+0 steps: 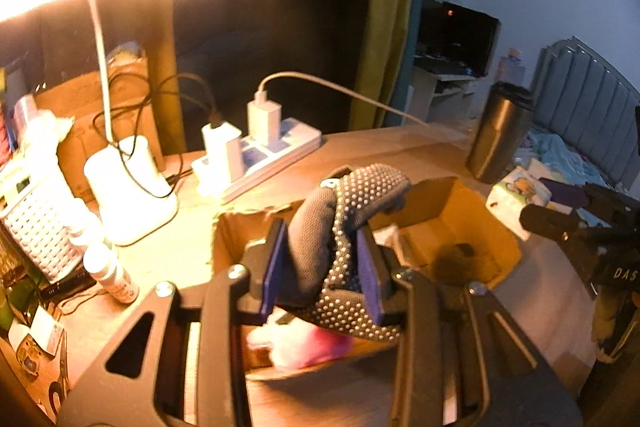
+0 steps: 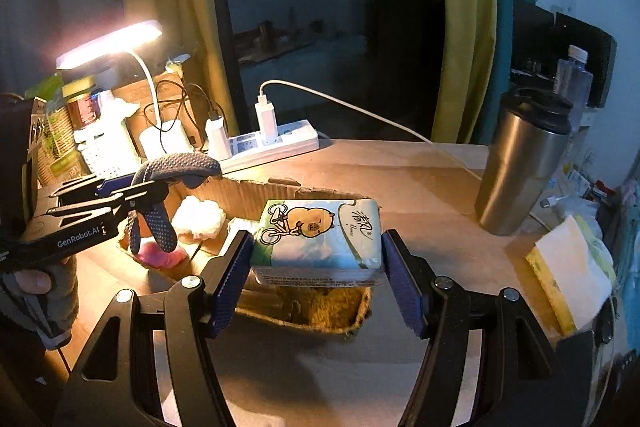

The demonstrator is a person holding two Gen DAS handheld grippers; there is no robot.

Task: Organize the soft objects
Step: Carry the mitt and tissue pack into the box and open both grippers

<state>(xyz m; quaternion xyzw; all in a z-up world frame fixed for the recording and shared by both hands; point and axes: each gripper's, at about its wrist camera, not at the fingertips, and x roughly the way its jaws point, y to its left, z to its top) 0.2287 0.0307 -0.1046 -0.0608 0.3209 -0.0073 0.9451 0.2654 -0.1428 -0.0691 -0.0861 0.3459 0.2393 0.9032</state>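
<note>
My left gripper (image 1: 322, 267) is shut on a dark grey glove with white grip dots (image 1: 344, 227) and holds it above an open cardboard box (image 1: 496, 227). In the box lie a pink soft object (image 1: 308, 343) and a dark furry thing (image 1: 456, 259). In the right wrist view the left gripper (image 2: 120, 203) holds the glove (image 2: 176, 163) at the box's left end, over the pink object (image 2: 160, 255) and white fluff (image 2: 200, 217). My right gripper (image 2: 316, 267) is shut on a tissue pack with a cartoon bear (image 2: 316, 239), held over the box's near end above a brown furry object (image 2: 324, 307).
A lit desk lamp (image 1: 124, 187), a power strip with chargers (image 1: 276, 147) and a white basket (image 1: 36, 223) stand at the back left. A steel tumbler (image 2: 520, 163) stands at the right. A second tissue pack (image 2: 572, 267) lies near the right edge. A small bottle (image 1: 112, 275) stands left of the box.
</note>
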